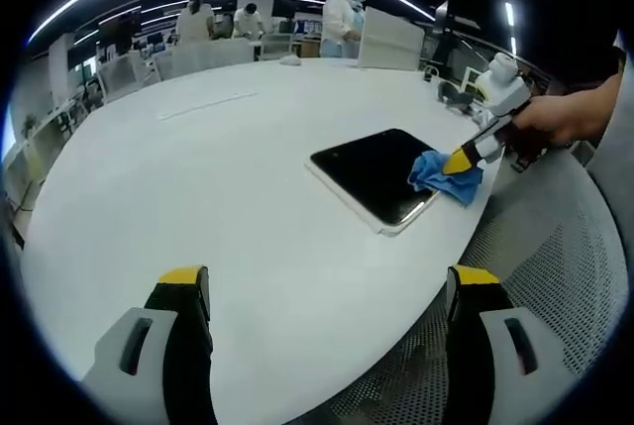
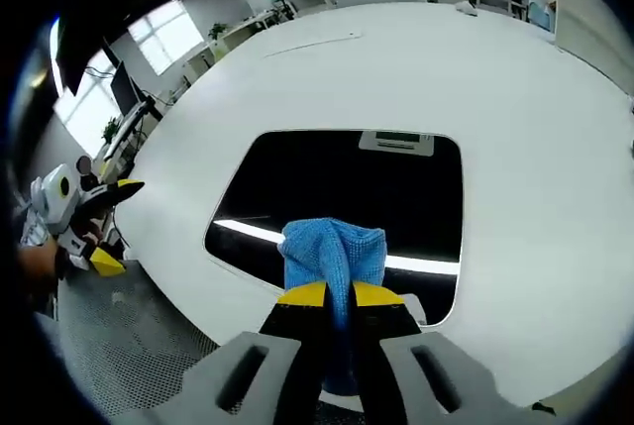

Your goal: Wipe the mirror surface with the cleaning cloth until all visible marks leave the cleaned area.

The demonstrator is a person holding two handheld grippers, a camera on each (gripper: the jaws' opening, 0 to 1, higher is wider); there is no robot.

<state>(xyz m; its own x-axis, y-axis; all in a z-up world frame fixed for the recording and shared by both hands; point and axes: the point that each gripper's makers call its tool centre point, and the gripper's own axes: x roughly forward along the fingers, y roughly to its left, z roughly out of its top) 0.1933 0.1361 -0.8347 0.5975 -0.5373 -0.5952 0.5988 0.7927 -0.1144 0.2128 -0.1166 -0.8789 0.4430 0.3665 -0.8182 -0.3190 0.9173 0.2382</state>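
A dark rectangular mirror [image 1: 376, 173] [image 2: 347, 192] with a pale frame lies flat on the white table [image 1: 218, 207] [image 2: 515, 108]. My right gripper [image 2: 337, 294] [image 1: 468, 155] is shut on a blue cleaning cloth [image 2: 333, 253] [image 1: 446, 175], pressing it on the mirror's near edge in the right gripper view. My left gripper [image 1: 327, 281] hangs open over the table's near side, well short of the mirror, and comes into the right gripper view at far left [image 2: 104, 222].
A white monitor or box [image 1: 389, 41] and small devices [image 1: 456, 96] stand at the table's far side. People stand at desks [image 1: 213, 24] beyond. A perforated grey surface [image 1: 555, 266] [image 2: 129, 346] borders the table edge.
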